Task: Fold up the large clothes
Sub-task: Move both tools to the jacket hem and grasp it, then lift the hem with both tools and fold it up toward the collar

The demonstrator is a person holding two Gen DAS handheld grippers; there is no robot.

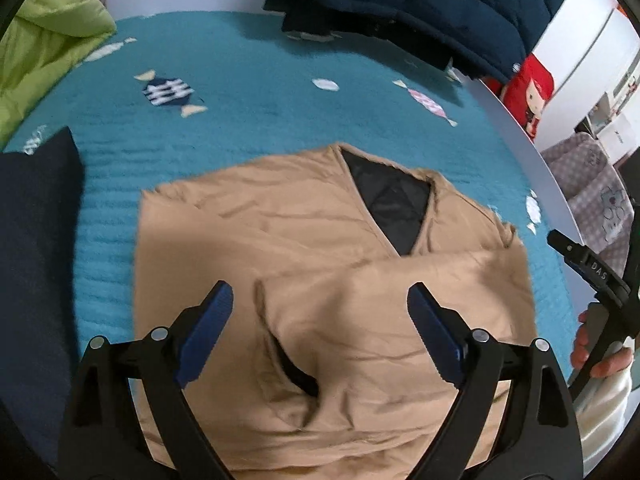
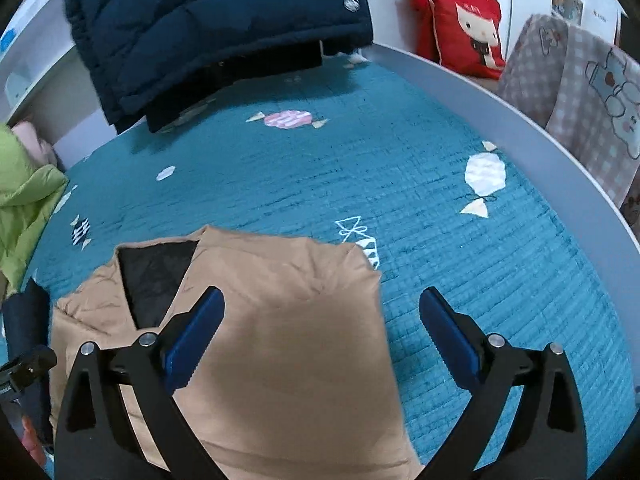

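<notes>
A tan jacket (image 1: 304, 240) with a black quilted lining (image 1: 388, 204) lies folded on the teal bedspread (image 1: 240, 128). A sleeve or side panel is laid across its front. My left gripper (image 1: 320, 300) hovers above the jacket's lower part, jaws wide open, nothing between the blue pads (image 1: 204, 344). In the right wrist view the same jacket (image 2: 280, 340) fills the lower left. My right gripper (image 2: 322, 304) stands open over the jacket's right edge, empty. The right gripper's body (image 1: 588, 268) and a hand (image 1: 600, 360) show at the left view's right edge.
A dark blue puffer coat (image 2: 200, 28) lies at the bed's far side. A lime green garment (image 1: 44, 56) sits at the far left, a folded navy garment (image 1: 32, 240) at the near left. A white bed rail (image 2: 520, 128) curves on the right, with a red cushion (image 2: 460, 28) and checked blankets (image 2: 580, 92) beyond.
</notes>
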